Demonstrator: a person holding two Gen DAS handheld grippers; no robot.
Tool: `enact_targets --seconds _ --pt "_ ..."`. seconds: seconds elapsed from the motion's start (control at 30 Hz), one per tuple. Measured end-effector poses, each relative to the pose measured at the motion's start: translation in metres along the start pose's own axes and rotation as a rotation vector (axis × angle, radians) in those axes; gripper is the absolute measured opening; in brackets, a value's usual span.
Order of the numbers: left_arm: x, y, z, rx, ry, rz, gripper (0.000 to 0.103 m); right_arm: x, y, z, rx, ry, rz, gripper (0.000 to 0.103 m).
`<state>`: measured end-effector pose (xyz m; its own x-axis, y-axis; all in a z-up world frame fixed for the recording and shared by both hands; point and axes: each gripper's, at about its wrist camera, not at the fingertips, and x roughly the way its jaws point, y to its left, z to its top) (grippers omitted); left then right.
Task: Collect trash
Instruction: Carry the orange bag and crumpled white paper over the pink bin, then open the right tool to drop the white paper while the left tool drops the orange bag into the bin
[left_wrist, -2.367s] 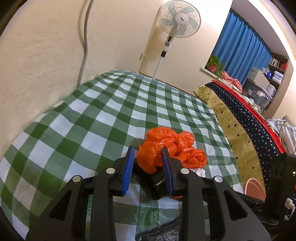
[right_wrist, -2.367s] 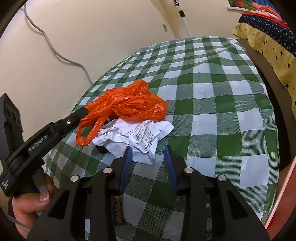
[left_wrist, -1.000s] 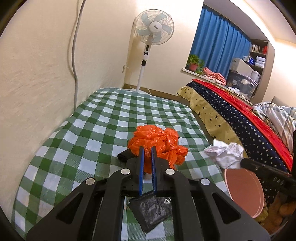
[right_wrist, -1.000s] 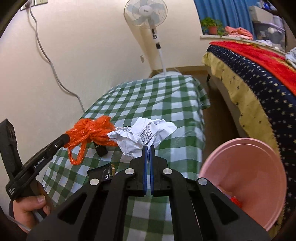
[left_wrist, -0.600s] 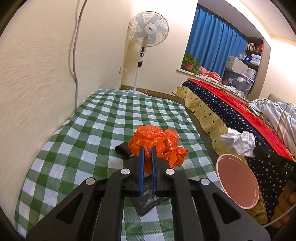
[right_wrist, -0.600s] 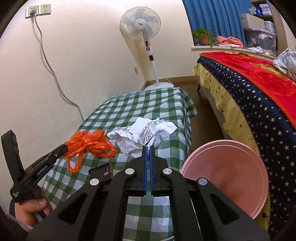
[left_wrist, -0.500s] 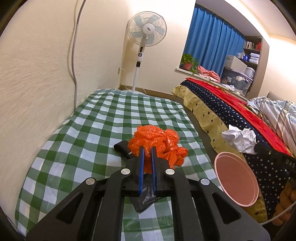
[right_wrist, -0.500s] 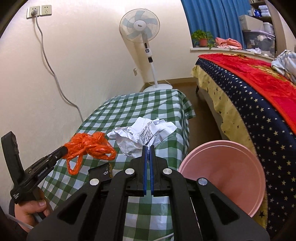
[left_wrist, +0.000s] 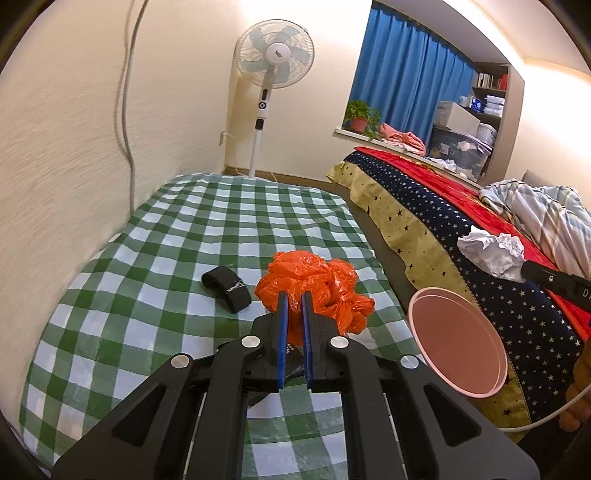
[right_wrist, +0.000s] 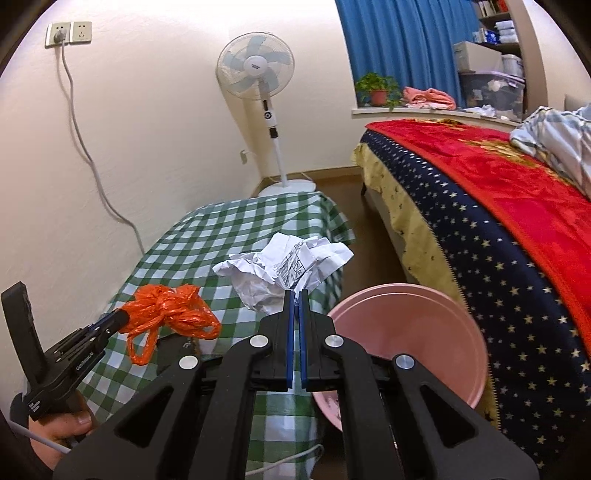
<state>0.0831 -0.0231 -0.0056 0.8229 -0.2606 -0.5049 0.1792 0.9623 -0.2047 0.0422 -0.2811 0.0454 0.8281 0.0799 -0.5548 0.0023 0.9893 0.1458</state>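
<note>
Both pieces have left the checked tablecloth (left_wrist: 155, 236): the left gripper (left_wrist: 293, 295) clamps the orange plastic bag (left_wrist: 314, 280), the right gripper (right_wrist: 295, 295) the crumpled paper (right_wrist: 280, 269), above the pink bin (right_wrist: 406, 332). Neither is dropped yet; a black strap (left_wrist: 225, 290) remains.

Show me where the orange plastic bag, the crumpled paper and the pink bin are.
orange plastic bag (left_wrist: 314, 280), left wrist view, bunched middle.
crumpled paper (right_wrist: 280, 266), right wrist view, printed centre.
pink bin (right_wrist: 406, 332), right wrist view, inner wall.

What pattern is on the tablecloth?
Green and white checks on the tablecloth, clearest in the left wrist view.
</note>
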Motion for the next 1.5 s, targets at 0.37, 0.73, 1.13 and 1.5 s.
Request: enact_targets --seconds 0.37,0.73,1.13,1.5 --pt "0.000 -0.018 0.000 0.026 -0.011 -0.052 0.007 -0.029 -0.013 0.007 -0.023 -0.028 -0.112 0.002" --pt "0.001 -0.053 0.001 0.062 -0.009 -0.119 0.007 -0.056 -0.042 0.016 -0.013 -0.050 -0.200 0.002" --pt "0.024 -0.084 -0.001 0.105 0.021 -0.148 0.007 -0.017 -0.065 0.009 0.054 -0.022 -0.256 0.002" --pt "0.050 -0.114 -0.003 0.143 0.054 -0.184 0.007 0.003 -0.081 0.007 0.112 -0.002 -0.321 0.002"
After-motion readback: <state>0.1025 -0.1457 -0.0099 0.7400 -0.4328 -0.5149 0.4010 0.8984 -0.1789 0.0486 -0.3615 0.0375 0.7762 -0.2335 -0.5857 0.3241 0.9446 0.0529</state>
